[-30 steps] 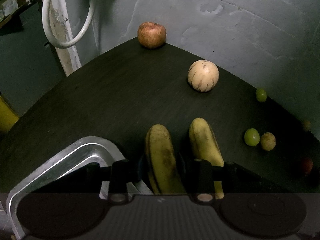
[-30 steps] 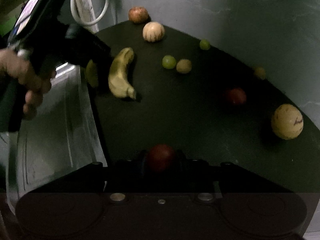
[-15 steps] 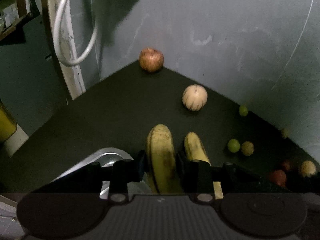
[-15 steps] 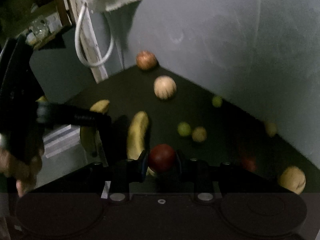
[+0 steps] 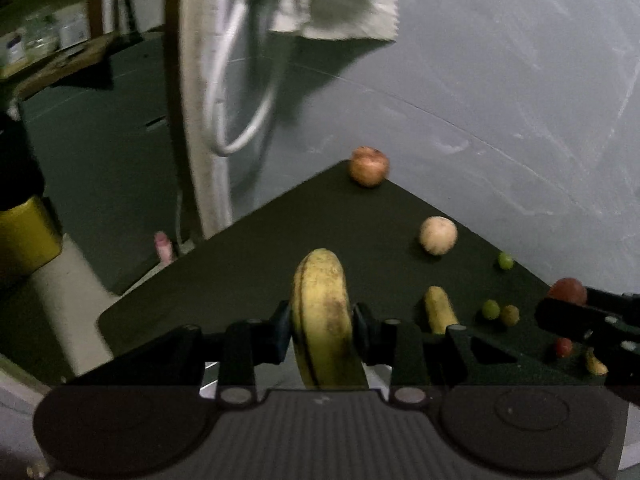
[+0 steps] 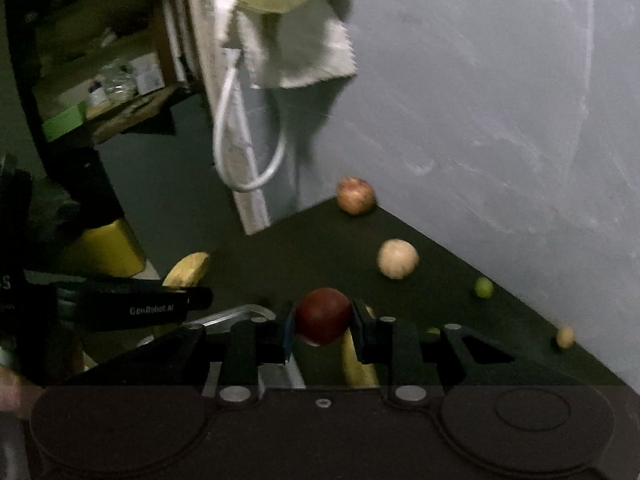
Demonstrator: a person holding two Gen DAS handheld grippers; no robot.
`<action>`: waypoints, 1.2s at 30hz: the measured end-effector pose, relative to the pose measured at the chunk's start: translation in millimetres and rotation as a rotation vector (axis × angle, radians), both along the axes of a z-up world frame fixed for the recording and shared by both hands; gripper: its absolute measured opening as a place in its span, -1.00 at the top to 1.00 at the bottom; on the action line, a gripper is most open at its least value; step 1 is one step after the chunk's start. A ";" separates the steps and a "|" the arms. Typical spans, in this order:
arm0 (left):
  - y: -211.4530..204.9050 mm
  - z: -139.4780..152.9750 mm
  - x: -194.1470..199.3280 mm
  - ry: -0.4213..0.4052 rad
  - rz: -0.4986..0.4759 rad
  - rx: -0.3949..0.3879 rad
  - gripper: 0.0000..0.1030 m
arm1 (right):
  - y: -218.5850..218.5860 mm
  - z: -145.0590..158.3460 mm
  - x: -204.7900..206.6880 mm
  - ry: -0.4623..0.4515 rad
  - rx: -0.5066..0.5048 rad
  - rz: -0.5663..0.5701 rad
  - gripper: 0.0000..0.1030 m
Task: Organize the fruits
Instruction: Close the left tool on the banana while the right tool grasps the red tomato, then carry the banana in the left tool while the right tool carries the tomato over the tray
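My left gripper (image 5: 320, 322) is shut on a spotted yellow banana (image 5: 320, 312) and holds it above the dark table (image 5: 248, 280). In the right wrist view the left gripper (image 6: 132, 306) shows from the side with that banana (image 6: 188, 270) sticking out. My right gripper (image 6: 323, 320) is shut on a dark red round fruit (image 6: 323, 316), also lifted. A second banana (image 5: 440, 314) lies on the table. A reddish apple (image 5: 368, 166) sits at the far corner, a pale round fruit (image 5: 438, 235) nearer. Small green (image 5: 490, 309) and brown (image 5: 510, 315) fruits lie to the right.
A metal tray (image 6: 236, 314) sits below the grippers at the table's near left. A grey wall (image 5: 500, 100) bounds the table's far side. A white hose (image 5: 236, 92) and a cloth (image 5: 340, 12) hang at the corner. A yellow container (image 5: 24, 232) stands off the table, left.
Both grippers have risen from the table with their fruits, the banana and the red fruit. The table and loose fruits now look smaller and farther below.
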State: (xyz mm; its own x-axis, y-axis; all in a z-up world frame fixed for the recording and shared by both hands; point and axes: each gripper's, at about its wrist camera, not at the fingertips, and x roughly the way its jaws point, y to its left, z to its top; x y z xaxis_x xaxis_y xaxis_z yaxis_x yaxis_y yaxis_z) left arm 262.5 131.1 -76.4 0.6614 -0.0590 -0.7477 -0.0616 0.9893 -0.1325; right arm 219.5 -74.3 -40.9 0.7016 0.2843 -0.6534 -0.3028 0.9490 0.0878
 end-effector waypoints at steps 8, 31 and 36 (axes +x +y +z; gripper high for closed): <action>18.4 15.5 -41.5 -0.022 0.141 -0.009 0.31 | 25.4 26.2 -12.9 -0.044 -0.008 0.153 0.41; -1.7 -20.3 -96.0 0.021 0.352 -0.026 0.31 | 9.5 9.6 -21.0 -0.025 -0.031 0.383 0.41; 9.7 -41.8 -87.1 0.038 0.372 -0.040 0.31 | 27.9 -15.2 -7.2 0.011 -0.054 0.436 0.41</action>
